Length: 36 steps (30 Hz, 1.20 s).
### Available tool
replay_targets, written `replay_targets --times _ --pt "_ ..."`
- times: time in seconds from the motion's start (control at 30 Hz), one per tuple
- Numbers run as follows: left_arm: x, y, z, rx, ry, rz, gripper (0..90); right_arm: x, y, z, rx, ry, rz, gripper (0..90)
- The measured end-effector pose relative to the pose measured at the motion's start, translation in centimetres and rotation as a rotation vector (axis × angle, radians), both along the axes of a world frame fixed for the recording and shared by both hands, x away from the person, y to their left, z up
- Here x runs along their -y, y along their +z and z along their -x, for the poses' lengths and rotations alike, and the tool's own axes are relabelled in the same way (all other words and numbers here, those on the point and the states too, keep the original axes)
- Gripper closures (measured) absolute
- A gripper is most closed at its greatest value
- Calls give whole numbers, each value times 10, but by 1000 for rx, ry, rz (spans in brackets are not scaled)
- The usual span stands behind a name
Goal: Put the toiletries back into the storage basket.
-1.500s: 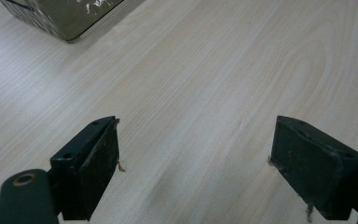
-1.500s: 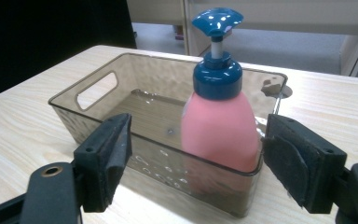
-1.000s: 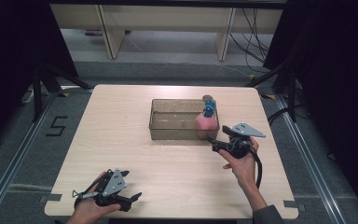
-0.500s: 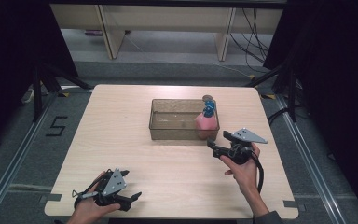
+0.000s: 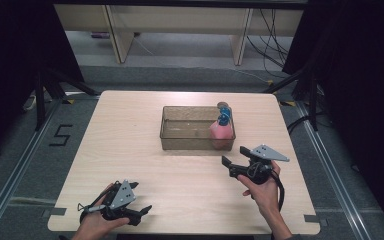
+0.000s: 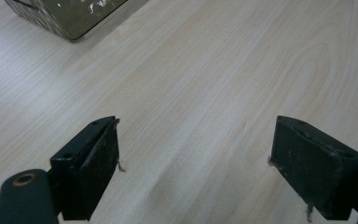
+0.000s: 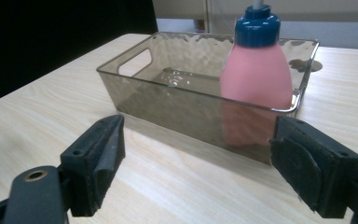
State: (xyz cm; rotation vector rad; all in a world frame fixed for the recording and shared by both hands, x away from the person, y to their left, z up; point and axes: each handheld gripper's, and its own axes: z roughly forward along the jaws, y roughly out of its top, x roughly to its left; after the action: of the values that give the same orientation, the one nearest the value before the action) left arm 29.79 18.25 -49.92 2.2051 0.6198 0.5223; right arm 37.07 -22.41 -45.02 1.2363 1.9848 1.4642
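Left gripper (image 5: 141,210) sits at the near left corner of the table (image 5: 130,145), jaws spread wide over bare wood with nothing in them. Middle of the table is the smoky clear bin (image 5: 180,135), and the pink bottle (image 5: 221,131) with its blue cap stands upright in the bin's right end, against the near wall. Right gripper (image 5: 226,167) is just in front of that corner, apart from the bin; its jaws have just been opening and stand wide, empty. That near wall is between it and the bottle.
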Motion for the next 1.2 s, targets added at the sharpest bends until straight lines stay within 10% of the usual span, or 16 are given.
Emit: replay_targets --times 1.2 --pt "0 2 2 9 -14 -4 149 0 -8 29 16 77 9 185"
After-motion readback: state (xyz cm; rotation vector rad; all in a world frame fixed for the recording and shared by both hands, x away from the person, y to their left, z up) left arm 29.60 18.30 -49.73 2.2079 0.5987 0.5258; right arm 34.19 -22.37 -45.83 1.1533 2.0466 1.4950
